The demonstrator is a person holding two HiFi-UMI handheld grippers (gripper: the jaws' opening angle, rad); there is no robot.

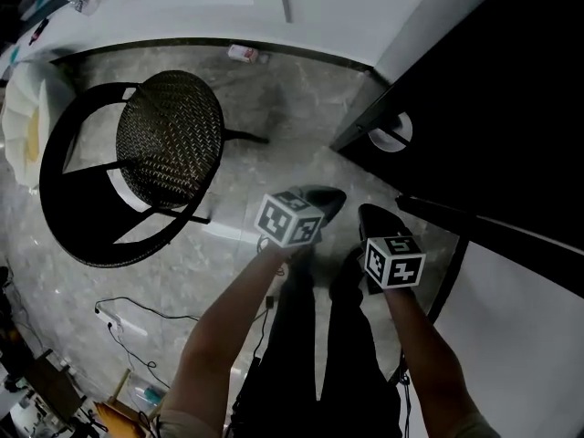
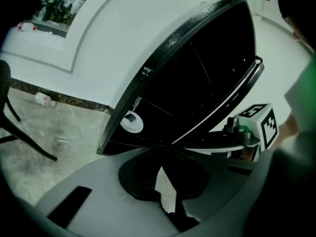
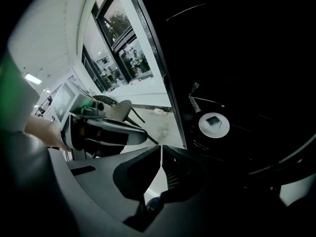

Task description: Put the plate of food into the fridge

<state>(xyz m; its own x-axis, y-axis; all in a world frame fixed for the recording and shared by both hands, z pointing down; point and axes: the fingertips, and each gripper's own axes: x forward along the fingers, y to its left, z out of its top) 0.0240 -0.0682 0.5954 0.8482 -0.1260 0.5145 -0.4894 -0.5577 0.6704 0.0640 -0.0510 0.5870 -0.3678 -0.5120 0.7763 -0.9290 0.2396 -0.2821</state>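
The plate (image 1: 391, 133), with a dark piece of food on it, is seen low inside the dark fridge (image 1: 511, 80), near its front corner. The placing is therefore judged as done. The left tool (image 1: 321, 199) and the right tool (image 1: 372, 217) are both closed, and nothing is held in them. Whether the door is shut cannot be told.

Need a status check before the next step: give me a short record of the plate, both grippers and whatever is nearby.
plate: white, something dark on it, inside the dark fridge
left gripper: jaws together, empty
right gripper: jaws together, empty
chair: woven seat, left of the fridge in the head view
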